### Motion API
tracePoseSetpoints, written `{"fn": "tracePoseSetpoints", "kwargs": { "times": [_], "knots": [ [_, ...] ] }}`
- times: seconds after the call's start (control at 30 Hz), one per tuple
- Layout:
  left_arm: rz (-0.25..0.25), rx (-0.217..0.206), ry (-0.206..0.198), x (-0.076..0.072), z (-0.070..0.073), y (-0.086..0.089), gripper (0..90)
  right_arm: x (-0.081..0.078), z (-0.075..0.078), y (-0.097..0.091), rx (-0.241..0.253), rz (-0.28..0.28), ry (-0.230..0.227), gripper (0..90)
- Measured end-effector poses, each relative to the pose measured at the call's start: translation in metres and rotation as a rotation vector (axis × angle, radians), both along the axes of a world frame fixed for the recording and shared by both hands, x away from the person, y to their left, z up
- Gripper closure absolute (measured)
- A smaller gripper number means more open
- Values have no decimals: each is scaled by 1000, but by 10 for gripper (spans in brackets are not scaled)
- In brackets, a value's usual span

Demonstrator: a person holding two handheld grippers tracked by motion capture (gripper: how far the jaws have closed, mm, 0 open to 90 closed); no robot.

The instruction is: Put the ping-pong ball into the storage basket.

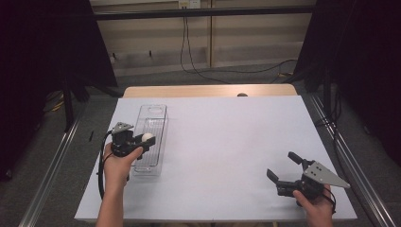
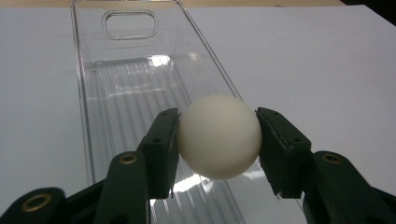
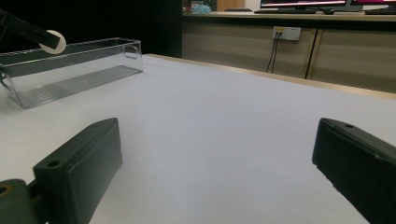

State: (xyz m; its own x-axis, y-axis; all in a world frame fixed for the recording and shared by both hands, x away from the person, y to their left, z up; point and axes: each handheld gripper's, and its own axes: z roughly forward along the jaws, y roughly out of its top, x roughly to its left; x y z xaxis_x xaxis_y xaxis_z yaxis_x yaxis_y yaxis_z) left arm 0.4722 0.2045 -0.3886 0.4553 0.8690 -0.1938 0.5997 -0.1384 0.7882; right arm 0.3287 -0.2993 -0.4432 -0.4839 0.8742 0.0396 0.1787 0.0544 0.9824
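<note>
Now the left gripper (image 2: 218, 140) has its jaws clamped on a white ball (image 2: 219, 136) above the clear bin (image 1: 150, 139) at the table's left. The right gripper (image 1: 285, 166) rests wide open, empty, near right. Placing seems underway; next calls for lowering and releasing.
</note>
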Motion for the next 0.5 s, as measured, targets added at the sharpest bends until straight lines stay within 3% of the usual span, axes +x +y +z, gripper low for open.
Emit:
{"fn": "tracePoseSetpoints", "kwargs": {
  "times": [0.5],
  "knots": [
    [8,9,7,2,-3,0,512,0,1,0,-3,5,-2,11]
  ]
}}
